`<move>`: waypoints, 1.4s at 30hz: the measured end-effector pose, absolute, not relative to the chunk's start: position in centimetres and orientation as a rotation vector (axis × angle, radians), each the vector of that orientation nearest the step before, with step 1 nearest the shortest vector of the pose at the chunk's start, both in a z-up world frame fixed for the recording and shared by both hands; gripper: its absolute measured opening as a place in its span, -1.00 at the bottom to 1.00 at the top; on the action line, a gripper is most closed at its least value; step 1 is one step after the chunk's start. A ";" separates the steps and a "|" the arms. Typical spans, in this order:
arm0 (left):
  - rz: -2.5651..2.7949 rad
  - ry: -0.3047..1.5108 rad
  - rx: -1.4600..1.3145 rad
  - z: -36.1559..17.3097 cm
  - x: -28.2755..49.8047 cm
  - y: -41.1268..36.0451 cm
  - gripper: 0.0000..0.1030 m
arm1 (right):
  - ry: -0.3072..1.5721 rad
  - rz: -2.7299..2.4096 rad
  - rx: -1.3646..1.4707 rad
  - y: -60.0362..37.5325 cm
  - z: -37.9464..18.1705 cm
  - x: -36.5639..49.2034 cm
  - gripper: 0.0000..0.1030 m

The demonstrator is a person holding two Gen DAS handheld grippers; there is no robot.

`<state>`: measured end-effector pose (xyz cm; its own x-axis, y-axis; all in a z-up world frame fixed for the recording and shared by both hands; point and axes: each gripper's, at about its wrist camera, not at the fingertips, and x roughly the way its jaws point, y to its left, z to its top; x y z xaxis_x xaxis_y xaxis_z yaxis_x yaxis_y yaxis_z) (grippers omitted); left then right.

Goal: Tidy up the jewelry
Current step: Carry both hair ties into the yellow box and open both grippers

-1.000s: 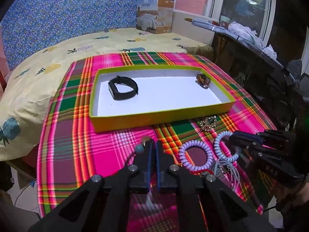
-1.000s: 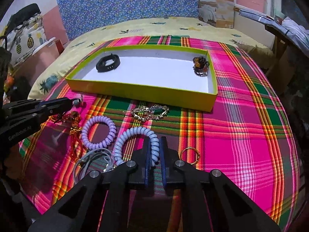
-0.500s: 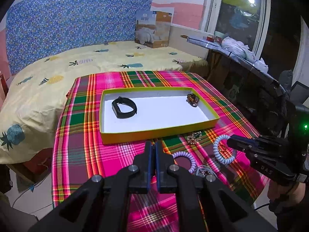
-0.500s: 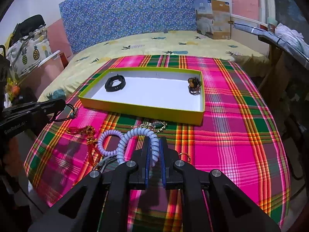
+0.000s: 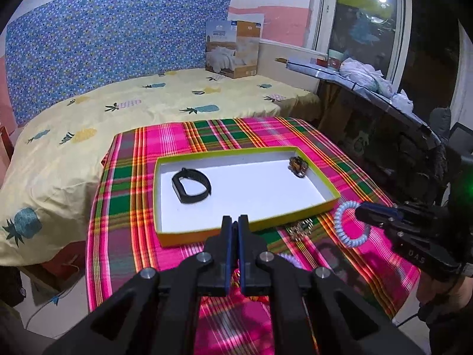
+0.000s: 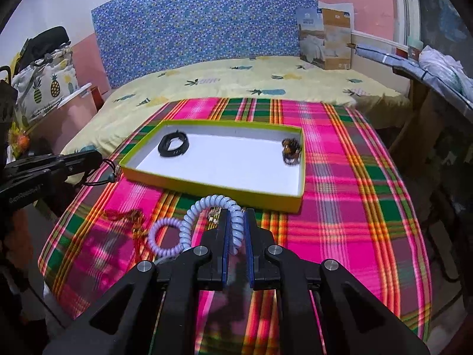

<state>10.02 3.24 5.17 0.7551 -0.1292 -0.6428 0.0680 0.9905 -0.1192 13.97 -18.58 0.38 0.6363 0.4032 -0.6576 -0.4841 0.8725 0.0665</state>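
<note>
Fingers of the left gripper (image 5: 235,222) are pressed fully together on a thin dark cord with small beads (image 6: 109,174); the cord shows only in the right wrist view, dangling from the fingertips (image 6: 97,157) just off the near-left corner of the tray (image 6: 218,188). In the left wrist view the cord is hidden behind the fingers, so how firmly it is pinched is hard to judge. Carry it level over the yellow-green rim and lower it onto bare white floor beside the black band (image 5: 191,185) before you let go, so the loose loop does not snag the wall.

Centre: on the plaid bench (image 6: 348,207), just in front of the tray, lie a red-and-gold tasselled piece (image 6: 130,217), a lilac coil tie (image 6: 161,241) and a gilt chain (image 5: 301,227), all apart from both pairs of fingers.

Right: fingers of the right gripper (image 6: 236,227) are nearly closed on a pale blue coil tie (image 6: 207,207), gripping one side while the rest arches up and to the left of the fingertips. Hold that squeeze and clear the near wall before lowering; aim for the open middle, away from the amber beaded piece (image 6: 291,151) in the far right corner. Release only once the coil rests on the floor, since a springy coil probably bounces if dropped.
</note>
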 end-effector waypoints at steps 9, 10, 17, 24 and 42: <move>-0.085 0.710 -0.091 5.3 14.0 4.6 -0.93 | 0.720 0.486 -0.111 -18.5 0.8 18.2 -0.82; -0.083 0.710 -0.091 5.3 14.3 4.8 -0.93 | 0.725 0.482 -0.112 -18.4 0.6 18.9 -0.82; -0.074 0.735 -0.091 4.0 16.9 5.7 -0.93 | 0.760 0.464 -0.120 -17.8 -0.6 22.4 -0.82; -0.061 0.789 -0.098 1.4 18.4 6.4 -0.93 | 0.822 0.451 -0.138 -17.2 -2.9 24.8 -0.82; -0.064 0.849 -0.097 -1.5 19.2 6.5 -0.92 | 0.888 0.427 -0.176 -16.8 -4.7 26.3 -0.80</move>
<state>19.19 6.49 -1.53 0.6589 -0.0954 -0.7461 0.0178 0.9936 -0.1114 26.26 -16.82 -4.74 0.5540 0.2874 -0.7813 -0.4313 0.9018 0.0260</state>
